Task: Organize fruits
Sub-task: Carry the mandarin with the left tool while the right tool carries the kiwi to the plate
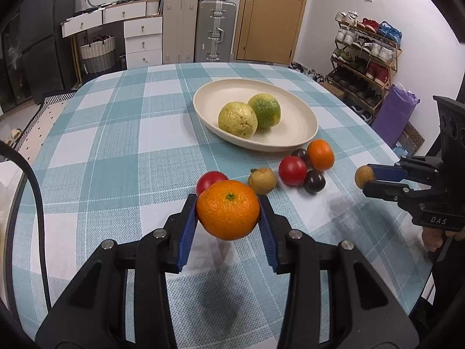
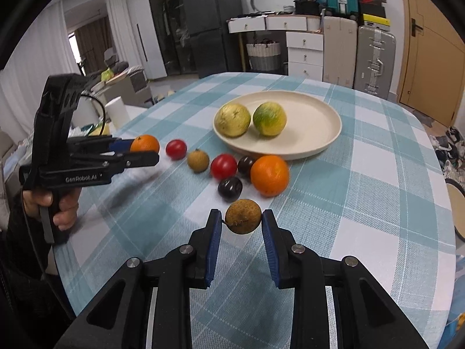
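Observation:
My left gripper (image 1: 228, 203) is shut on a large orange (image 1: 228, 213) and holds it above the checked tablecloth; the right wrist view shows this gripper (image 2: 145, 150) from the side. My right gripper (image 2: 241, 213) is shut on a small brown fruit (image 2: 243, 216), also off the table, and it appears at the right edge (image 1: 366, 178) of the left wrist view. Beyond both stands a cream plate (image 1: 293, 142) with a yellow fruit (image 1: 237, 119) and a green-yellow fruit (image 1: 266, 110) on it.
Loose on the cloth before the plate lie two red tomatoes (image 1: 292, 170) (image 1: 207, 181), another brown fruit (image 1: 262, 181), two dark plums (image 1: 314, 181) (image 1: 300, 154) and a second orange (image 1: 320, 155). A shoe rack (image 1: 366, 55) stands past the table's right edge.

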The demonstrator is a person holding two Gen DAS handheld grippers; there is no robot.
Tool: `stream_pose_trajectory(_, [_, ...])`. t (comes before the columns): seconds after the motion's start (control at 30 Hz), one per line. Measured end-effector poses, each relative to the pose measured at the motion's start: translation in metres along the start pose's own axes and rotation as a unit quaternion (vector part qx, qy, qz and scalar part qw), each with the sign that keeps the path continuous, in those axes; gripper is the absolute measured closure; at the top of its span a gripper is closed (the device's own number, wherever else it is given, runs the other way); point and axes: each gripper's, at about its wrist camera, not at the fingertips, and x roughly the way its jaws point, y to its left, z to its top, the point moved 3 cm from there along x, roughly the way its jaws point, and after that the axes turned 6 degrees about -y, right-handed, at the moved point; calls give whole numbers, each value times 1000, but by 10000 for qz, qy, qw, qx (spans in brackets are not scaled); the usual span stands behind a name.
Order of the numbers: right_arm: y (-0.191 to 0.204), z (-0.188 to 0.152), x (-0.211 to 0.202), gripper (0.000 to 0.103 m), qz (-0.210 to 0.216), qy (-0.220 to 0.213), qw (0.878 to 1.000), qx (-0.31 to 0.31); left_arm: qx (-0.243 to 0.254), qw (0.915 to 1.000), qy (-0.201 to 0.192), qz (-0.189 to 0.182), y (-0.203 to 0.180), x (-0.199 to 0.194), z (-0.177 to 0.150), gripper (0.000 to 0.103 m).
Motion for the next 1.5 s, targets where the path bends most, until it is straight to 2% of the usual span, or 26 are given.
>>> stream_pose_trajectory(0.27, [1,14,3,74,-19,-103,9999,84,18,9997,-242,-59,-8,-1,24,65])
stream_pose_trajectory(0.53, [-11,24,4,74,-175,-188,9992,315,-20,9995,-293,-125,-10,7,37,65])
stream_pose_trajectory(1.03, [-42,51,4,74,-468,-484,9949,748,36,9996,-178,-230,-18,34,61,65])
stream_pose_trajectory(1.5, [-49,62,25,74,-454,-379,9952,774,130,9991,66,-395,-30,67,65,65])
